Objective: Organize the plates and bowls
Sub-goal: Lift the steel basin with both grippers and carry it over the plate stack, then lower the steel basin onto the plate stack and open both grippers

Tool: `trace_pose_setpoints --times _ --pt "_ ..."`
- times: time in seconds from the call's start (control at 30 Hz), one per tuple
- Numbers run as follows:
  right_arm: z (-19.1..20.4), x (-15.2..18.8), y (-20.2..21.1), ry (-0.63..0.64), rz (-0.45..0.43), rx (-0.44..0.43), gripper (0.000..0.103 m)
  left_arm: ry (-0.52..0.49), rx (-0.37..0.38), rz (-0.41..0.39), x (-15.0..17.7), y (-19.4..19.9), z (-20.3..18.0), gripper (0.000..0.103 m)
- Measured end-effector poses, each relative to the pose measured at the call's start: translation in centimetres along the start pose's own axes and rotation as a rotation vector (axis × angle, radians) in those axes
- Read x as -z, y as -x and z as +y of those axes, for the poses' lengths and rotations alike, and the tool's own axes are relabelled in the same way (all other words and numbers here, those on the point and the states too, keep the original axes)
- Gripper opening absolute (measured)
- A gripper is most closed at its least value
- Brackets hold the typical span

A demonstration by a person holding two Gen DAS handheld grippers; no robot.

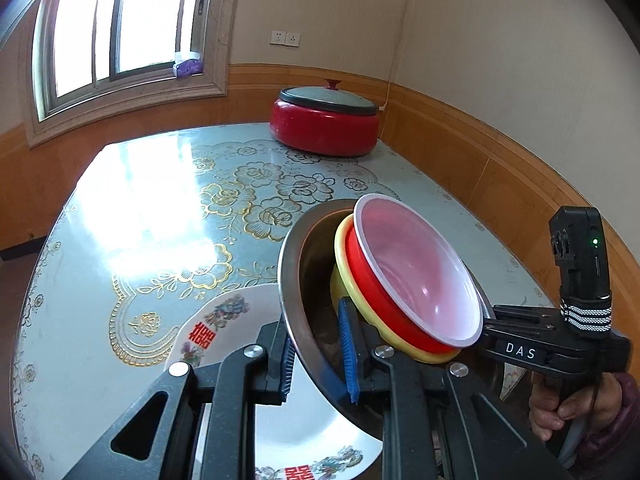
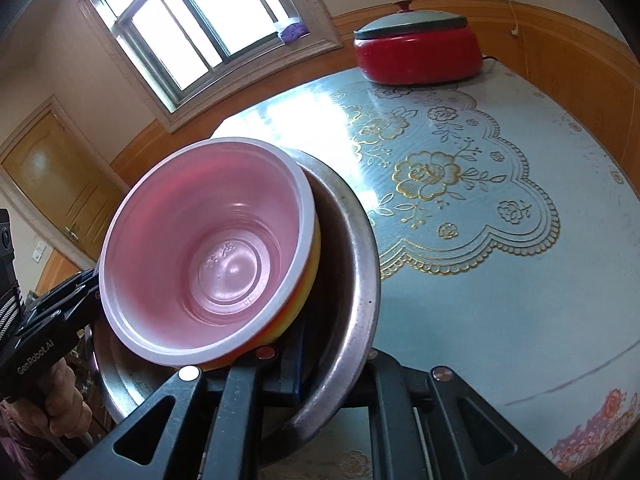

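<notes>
Both grippers, left [image 1: 320, 356] and right [image 2: 332, 372], clamp steel bowl [image 1: 304, 272] rim; 3 plastic bowls [image 1: 416, 268] nested inside, tilted above plate [image 1: 288, 424]; setting down remains.

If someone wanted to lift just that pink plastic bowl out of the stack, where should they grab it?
Probably by the white rim of the pink plastic bowl, at its raised upper edge, coming from above. The bowl sits tilted, nested in red and yellow bowls inside the steel basin, so only its rim stands free.
</notes>
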State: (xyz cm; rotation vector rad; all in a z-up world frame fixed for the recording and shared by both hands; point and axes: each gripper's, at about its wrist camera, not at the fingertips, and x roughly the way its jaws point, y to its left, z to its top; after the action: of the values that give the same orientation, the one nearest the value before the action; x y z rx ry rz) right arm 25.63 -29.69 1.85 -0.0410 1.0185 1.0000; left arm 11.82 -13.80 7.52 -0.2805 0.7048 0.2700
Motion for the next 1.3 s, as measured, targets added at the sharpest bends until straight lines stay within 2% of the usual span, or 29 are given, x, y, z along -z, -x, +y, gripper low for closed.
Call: trace_pose_setpoints --times 0.27,0.63,0.83,1.0,1.3 --pt "3.5 1.0 -0.7 -0.019 -0.023 0.032 0.009 -0.012 0.067 0.019 1.0 0.4 4.3 0.017" --pt "9.4 4.3 -2.4 -0.179 -0.095 0.192 0.008 -0.129 0.242 0.075 1.7 0.5 10.4 0.016" --pt "10.1 4.9 -4.0 -0.252 -0.085 0.283 0.008 -0.187 0.283 0.131 1.9 -2.1 11.7 0.018" --pt "9.8 5.6 -5.0 -0.292 -0.065 0.359 0.008 -0.204 0.331 0.218 3.0 -4.9 12.0 0.02" --pt "9.3 6.1 -5.7 -0.33 -0.075 0.39 0.009 -0.239 0.346 0.217 3.3 -6.1 12.1 0.021"
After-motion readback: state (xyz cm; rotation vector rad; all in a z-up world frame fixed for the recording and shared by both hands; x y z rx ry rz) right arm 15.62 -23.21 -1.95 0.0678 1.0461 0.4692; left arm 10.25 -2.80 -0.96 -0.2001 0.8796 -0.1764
